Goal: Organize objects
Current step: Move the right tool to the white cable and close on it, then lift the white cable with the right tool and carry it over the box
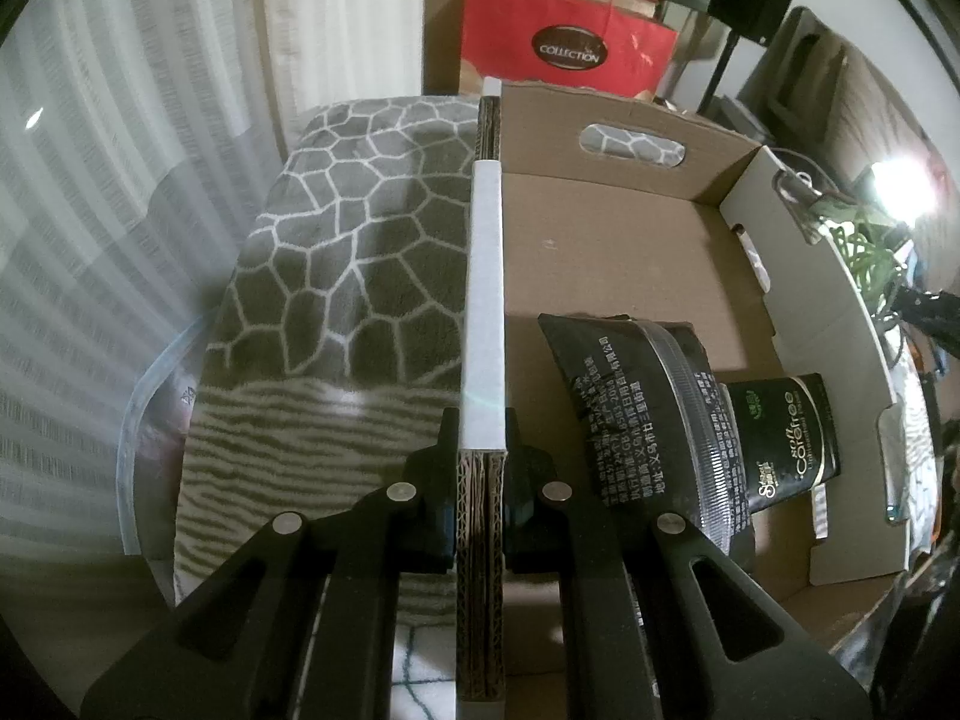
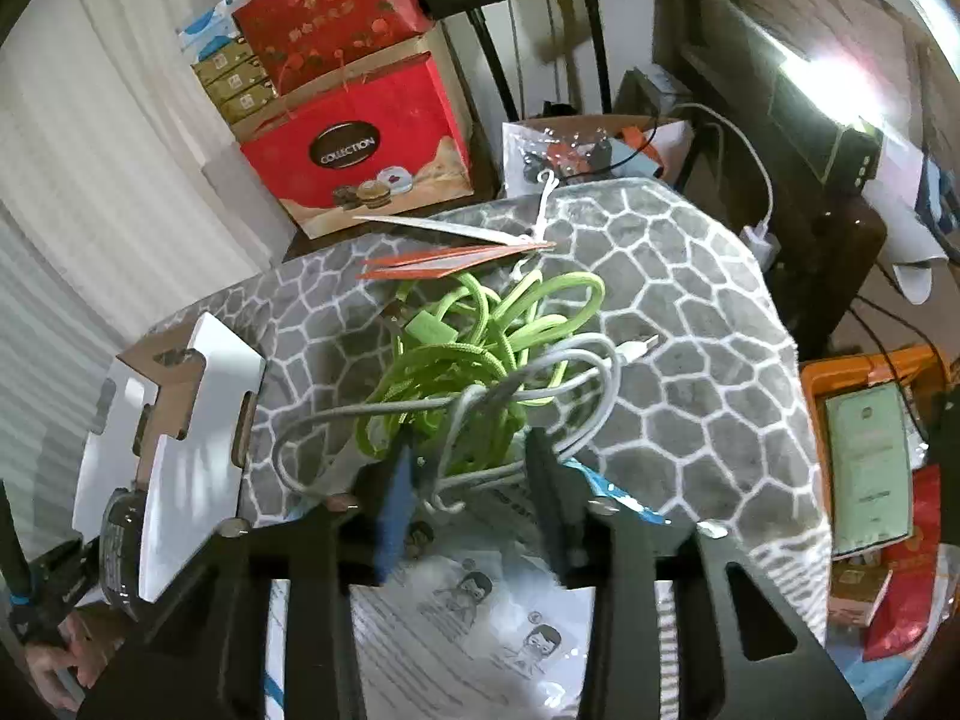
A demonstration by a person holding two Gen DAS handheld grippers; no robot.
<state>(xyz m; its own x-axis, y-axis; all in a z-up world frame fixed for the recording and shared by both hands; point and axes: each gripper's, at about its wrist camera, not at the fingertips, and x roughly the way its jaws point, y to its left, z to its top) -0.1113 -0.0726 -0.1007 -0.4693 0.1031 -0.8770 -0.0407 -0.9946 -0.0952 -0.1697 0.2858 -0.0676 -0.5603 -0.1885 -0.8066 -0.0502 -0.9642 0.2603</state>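
- two tongs show, one per view; the landmark is the cardboard box, an open tray lying on a grey blanket with a white cell pattern.
- the left tongs are clamped on the box's left wall, one finger on each side of its corrugated edge.
- inside the box, near that wall, lies a black pouch; a black "carefree" packet sits just beside it, further from the wall.
- the right tongs stand part-way closed around a tangle of cables beside the box's white outer wall on the blanket: a green cable bundled with a grey cable. whether the pads press on the strands, i cannot tell.
- an orange tag lies beyond the cables, away from the box.
- a red "collection" bag stands behind the box.
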